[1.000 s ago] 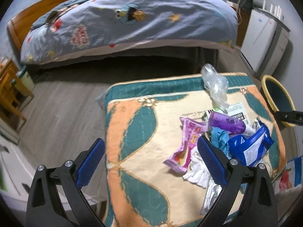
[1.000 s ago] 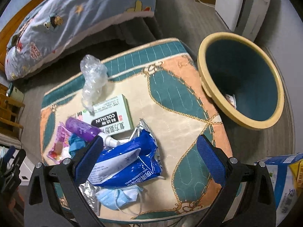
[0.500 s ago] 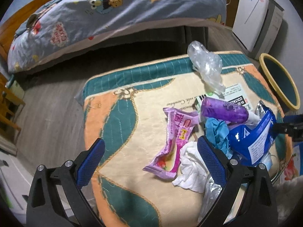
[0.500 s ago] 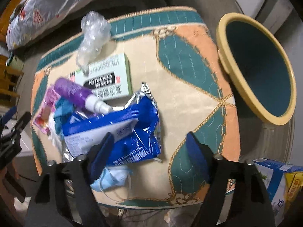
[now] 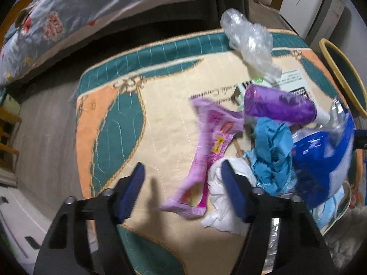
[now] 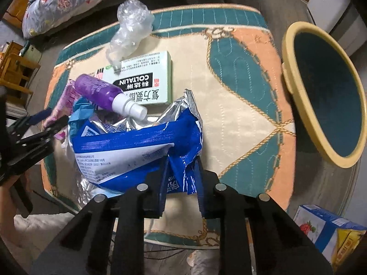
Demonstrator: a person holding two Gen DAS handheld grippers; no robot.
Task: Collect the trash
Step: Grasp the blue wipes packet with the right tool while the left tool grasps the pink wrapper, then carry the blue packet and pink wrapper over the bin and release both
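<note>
Trash lies on a quilted mat (image 5: pixel 160 114): a pink wrapper (image 5: pixel 206 137), white tissue (image 5: pixel 220 213), teal crumpled cloth (image 5: pixel 270 151), a purple spray bottle (image 6: pixel 101 91), a medicine box (image 6: pixel 146 80), a clear plastic bag (image 6: pixel 130 27) and a blue foil bag (image 6: pixel 137 142). My left gripper (image 5: pixel 182 183) hangs low over the mat, its jaws closing. The pink wrapper's lower end lies between the fingers, and the pads do not press it. The jaws of my right gripper (image 6: pixel 182 174) are closing and pinch the crumpled near edge of the blue foil bag.
A yellow basin (image 6: pixel 286 68) with a teal inside stands off the mat's right edge. A bed with a patterned quilt (image 5: pixel 91 4) lies beyond the mat, a white cabinet (image 5: pixel 309 4) at the far right. A printed carton (image 6: pixel 328 226) sits on the floor near right.
The left gripper dropped toward the pink wrapper and its jaws narrowed around it. The right jaws went from wide apart to pinching the blue foil bag, which buckled upward.
</note>
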